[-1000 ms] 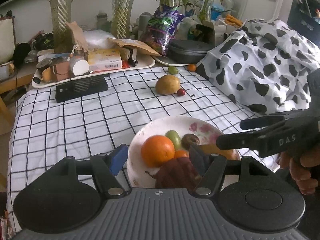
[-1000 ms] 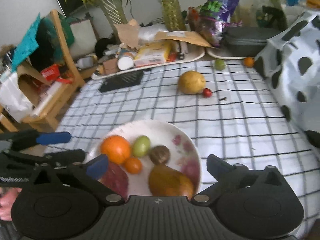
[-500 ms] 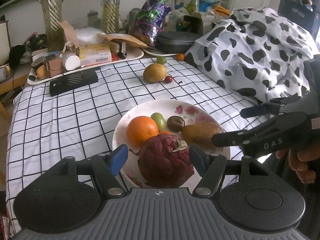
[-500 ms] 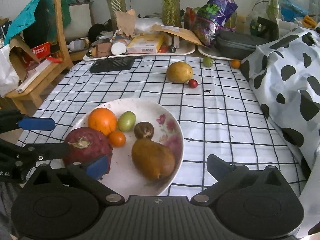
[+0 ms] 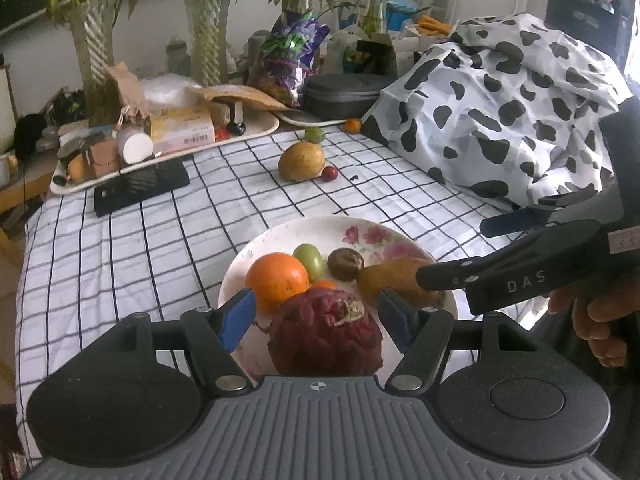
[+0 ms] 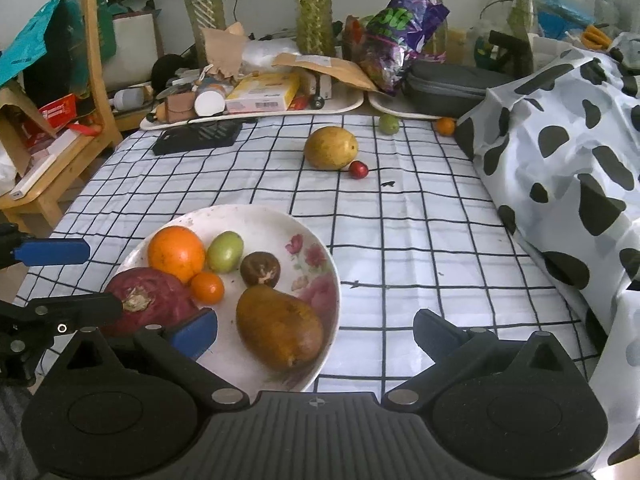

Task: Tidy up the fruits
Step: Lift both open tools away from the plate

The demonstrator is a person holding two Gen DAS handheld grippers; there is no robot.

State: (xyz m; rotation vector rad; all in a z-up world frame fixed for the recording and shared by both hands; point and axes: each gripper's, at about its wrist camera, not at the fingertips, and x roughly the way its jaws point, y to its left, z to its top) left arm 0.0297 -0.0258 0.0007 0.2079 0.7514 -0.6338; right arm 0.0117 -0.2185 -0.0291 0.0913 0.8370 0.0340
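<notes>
A white flowered plate (image 5: pixel 320 224) (image 6: pixel 256 210) holds a dark red fruit (image 5: pixel 324 332) (image 6: pixel 152 300), an orange (image 6: pixel 176 252), a green fruit (image 6: pixel 225 251), a brown round fruit (image 6: pixel 260 268), a tiny orange (image 6: pixel 207 287) and a brown mango (image 6: pixel 280 328). My left gripper (image 5: pixel 316 318) is open around the red fruit, with a gap at its blue pad. My right gripper (image 6: pixel 316 334) is open wide at the plate's near rim, touching nothing. Farther back on the checked cloth lie a yellow mango (image 6: pixel 330 147), a small red fruit (image 6: pixel 358 169), a green fruit (image 6: pixel 389 123) and a small orange (image 6: pixel 445 125).
A cow-print cloth heap (image 6: pixel 560 160) fills the right side. Cluttered trays (image 6: pixel 256 114), a black flat device (image 6: pixel 196 136), a grey case (image 6: pixel 452 84) and plant vases line the back. A wooden chair (image 6: pixel 80 100) stands at the left. A hand (image 5: pixel 592 320) holds the right gripper.
The left gripper has drawn back from the plate, and the red fruit stays lying on it. The right wrist view has tilted and pulled back, so more of the plate shows.
</notes>
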